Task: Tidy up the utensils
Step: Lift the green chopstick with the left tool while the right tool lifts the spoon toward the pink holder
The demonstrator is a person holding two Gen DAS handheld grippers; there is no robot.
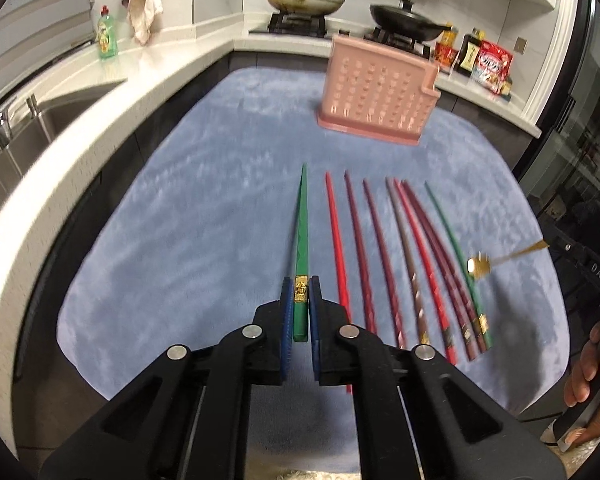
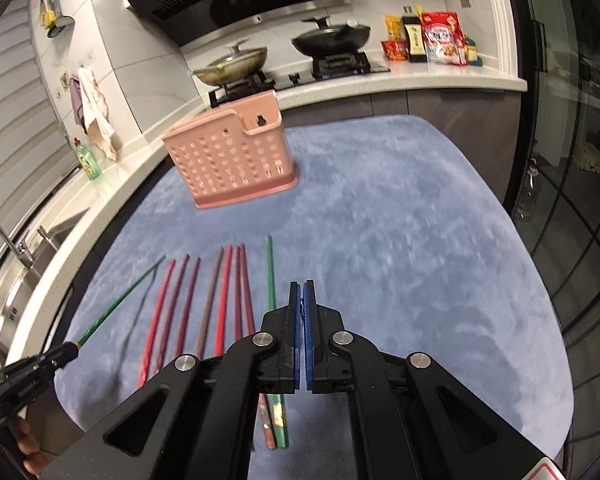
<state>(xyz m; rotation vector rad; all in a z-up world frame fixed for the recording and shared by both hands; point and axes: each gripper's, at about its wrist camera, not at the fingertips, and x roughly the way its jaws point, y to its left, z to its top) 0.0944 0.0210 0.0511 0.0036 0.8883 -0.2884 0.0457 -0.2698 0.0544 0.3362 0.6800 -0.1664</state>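
While my left gripper [image 1: 300, 284] is clamped on the thick end of a green chopstick [image 1: 303, 220], the stick's long axis runs straight away from me, its thin tip pointing far toward the pink holder [image 1: 376, 92]. From the right wrist view I see it slanting up off the mat [image 1: 200, 200] with a shadow under it, so it hangs in the air at the left end of the row. It is a slim, smooth taper with a gold band where the blue pads pinch it. Just right of it lie the other chopsticks [image 1: 400, 248] side by side on the mat, red, maroon, purple and brown, one with a spiral pattern, plus a second green one at the right edge, all pointing far and fanning slightly. My right gripper [image 2: 302, 286] has its blue pads pressed together. A small gold spoon [image 1: 476, 268] floats over the right end of the row, bowl to the left, thin handle running right toward that gripper; I cannot tell whether the handle is pinched, as the right wrist view shows nothing jutting from the pads. The holder is rigid plastic, box-shaped and pierced with rows of square holes, standing upright at the far side of the plush blue mat. A hand [image 1: 592, 380] shows at the right edge.
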